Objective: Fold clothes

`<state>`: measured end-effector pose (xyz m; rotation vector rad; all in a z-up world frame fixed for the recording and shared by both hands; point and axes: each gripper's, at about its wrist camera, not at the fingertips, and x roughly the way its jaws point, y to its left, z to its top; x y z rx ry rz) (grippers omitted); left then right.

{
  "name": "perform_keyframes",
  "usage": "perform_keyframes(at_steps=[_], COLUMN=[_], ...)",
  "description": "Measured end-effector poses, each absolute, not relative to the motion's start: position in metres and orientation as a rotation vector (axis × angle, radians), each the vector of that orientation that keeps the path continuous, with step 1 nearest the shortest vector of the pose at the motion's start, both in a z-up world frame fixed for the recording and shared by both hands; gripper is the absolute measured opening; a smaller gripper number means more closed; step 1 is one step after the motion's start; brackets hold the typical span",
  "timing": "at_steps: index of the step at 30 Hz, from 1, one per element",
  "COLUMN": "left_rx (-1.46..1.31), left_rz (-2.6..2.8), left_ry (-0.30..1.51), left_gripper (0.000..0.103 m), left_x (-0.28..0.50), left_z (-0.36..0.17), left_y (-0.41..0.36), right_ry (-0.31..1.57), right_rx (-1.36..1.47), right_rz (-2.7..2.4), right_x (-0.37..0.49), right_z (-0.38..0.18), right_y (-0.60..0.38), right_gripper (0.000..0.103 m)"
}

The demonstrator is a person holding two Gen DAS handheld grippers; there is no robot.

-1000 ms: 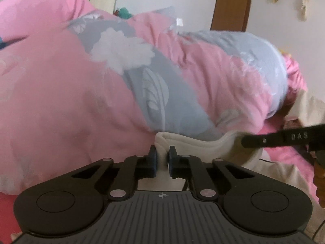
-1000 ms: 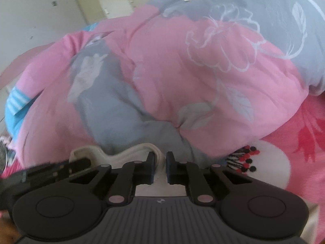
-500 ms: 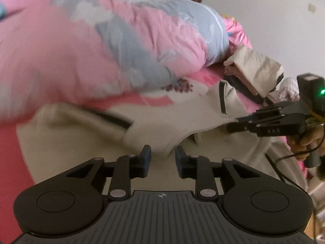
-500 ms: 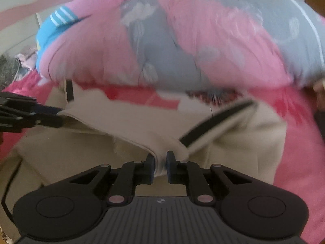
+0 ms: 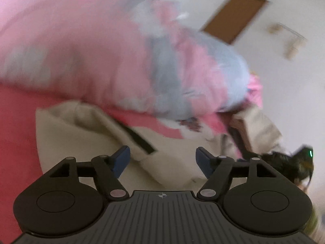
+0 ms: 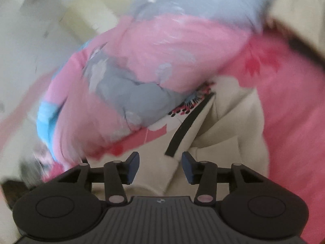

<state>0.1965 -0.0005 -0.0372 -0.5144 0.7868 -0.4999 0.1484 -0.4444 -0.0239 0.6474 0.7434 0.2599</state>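
Left wrist view: motion blur smears the pink-and-grey floral quilt [image 5: 126, 57]. The black left gripper [image 5: 162, 161] hovers with jaws spread wide, released, nothing between them. Below lies the cream fabric garment with black stripes [image 5: 81, 130], spread on the red-pink bed sheet [image 5: 16, 134]. At the right edge, the other gripper is a dark blur.

Right wrist view: also blurred. The black right gripper [image 6: 160, 167] is released too, jaws parted above the garment [image 6: 223, 126], whose far part is cut off.
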Motion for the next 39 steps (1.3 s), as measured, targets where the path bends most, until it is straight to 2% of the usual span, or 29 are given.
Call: perform_keyframes(at_steps=[4,5,7,8,9,10,11,13,18,21,23,25,32,34,39], left_rx=[-0.571,-0.565,-0.553,-0.547,-0.54,-0.528,-0.516,-0.511,-0.466,-0.424,-0.392,-0.343,-0.097,-0.029,0.156], left_rz=[-0.441,-0.431,-0.414,-0.412,-0.41,-0.403,-0.39,-0.369,-0.342,-0.355,-0.361,-0.354,-0.468,-0.522,-0.551], left_ry=[0.841,0.837,0.823,0.811,0.798,0.781,0.76,0.728,0.715,0.724,0.716,0.677,0.498,0.516,0.638], left_gripper=[0.063,0.056,0.051,0.041,0.036,0.023,0.016,0.012,0.011,0.016,0.024,0.025,0.026,0.026,0.026], left_x=[0.224,0.227,0.231,0.233,0.234,0.236,0.236,0.239,0.244,0.239,0.229,0.214,0.172,0.17,0.17], left_z=[-0.057,-0.06,-0.063,-0.064,-0.065,-0.065,-0.065,-0.067,-0.076,-0.072,-0.064,-0.054,-0.019,-0.023,-0.068], left_y=[0.002,0.002,0.001,0.001,0.0,0.0,0.002,0.005,0.005,0.006,0.009,0.013,-0.028,-0.05,-0.084], right_ry=[0.795,0.805,0.825,0.835,0.832,0.829,0.816,0.789,0.75,0.78,0.809,0.804,0.722,0.698,0.727], right_rx=[0.779,0.783,0.791,0.795,0.79,0.786,0.767,0.73,0.604,0.54,0.539,0.527,0.35,0.304,0.092], right_rz=[0.237,0.234,0.227,0.223,0.224,0.224,0.227,0.232,0.21,0.192,0.163,0.152,0.239,0.277,0.324], right_x=[0.185,0.192,0.204,0.211,0.215,0.218,0.22,0.222,0.232,0.239,0.234,0.221,0.187,0.18,0.165], right_z=[-0.046,-0.051,-0.061,-0.066,-0.068,-0.07,-0.069,-0.069,-0.069,-0.071,-0.069,-0.059,-0.015,-0.004,-0.039], right_y=[-0.45,-0.45,-0.448,-0.447,-0.445,-0.442,-0.441,-0.437,-0.426,-0.42,-0.423,-0.427,-0.394,-0.381,-0.339], right_gripper=[0.049,0.049,0.048,0.046,0.043,0.035,0.019,0.015,0.013,0.016,0.036,0.043,0.043,0.043,0.042])
